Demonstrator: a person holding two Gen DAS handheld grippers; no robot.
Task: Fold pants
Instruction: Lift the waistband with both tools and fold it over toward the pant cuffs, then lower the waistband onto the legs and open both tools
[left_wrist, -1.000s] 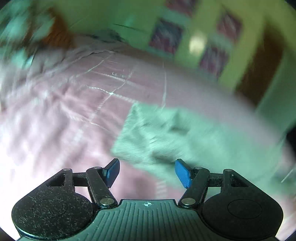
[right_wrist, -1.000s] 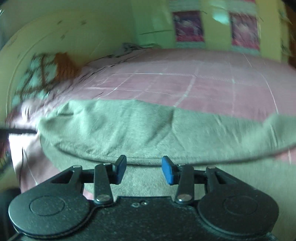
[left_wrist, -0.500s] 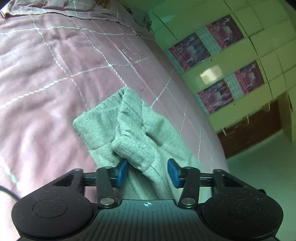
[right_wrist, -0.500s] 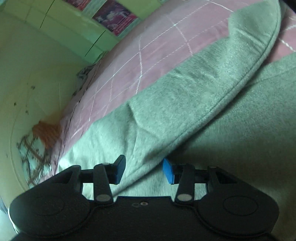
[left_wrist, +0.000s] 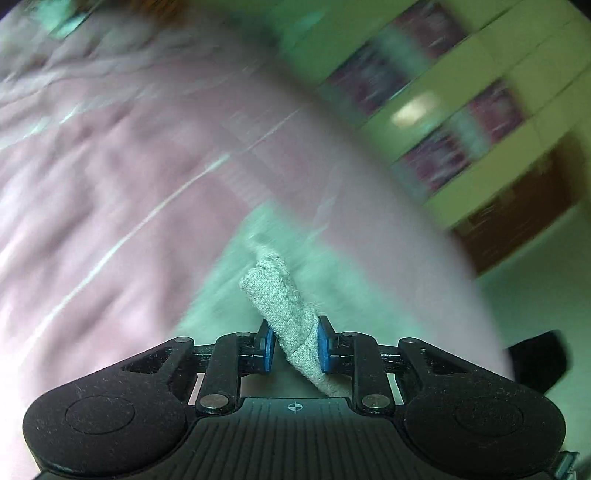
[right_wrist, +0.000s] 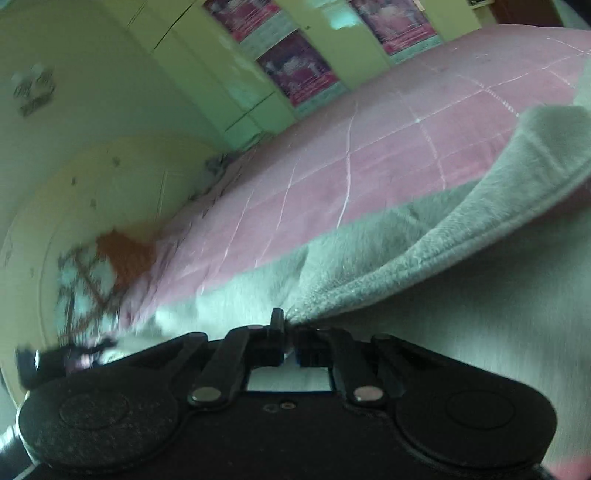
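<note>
Where pants (left_wrist: 284, 302) meet bedspread (left_wrist: 110, 177), open room.

Motion blur smears most of the left wrist view: the bedspread (left_wrist: 122, 177) shows its pale lines only as streaks, the posters (left_wrist: 436, 122) on the wall are purple smudges with nothing legible, and the rest of the pants (left_wrist: 280, 295) beyond the sharp roll of fabric dissolves into a pale green haze whose outline cannot be traced. A dark object (left_wrist: 539, 360) at the right edge is too blurred to identify. In the right wrist view the pants run out of frame at the right and bottom edges, so their full extent is unseen. The patterned cushion (right_wrist: 92, 273) at the left is blurred, and a dark item (right_wrist: 33, 363) beneath it cannot be made out.
</note>
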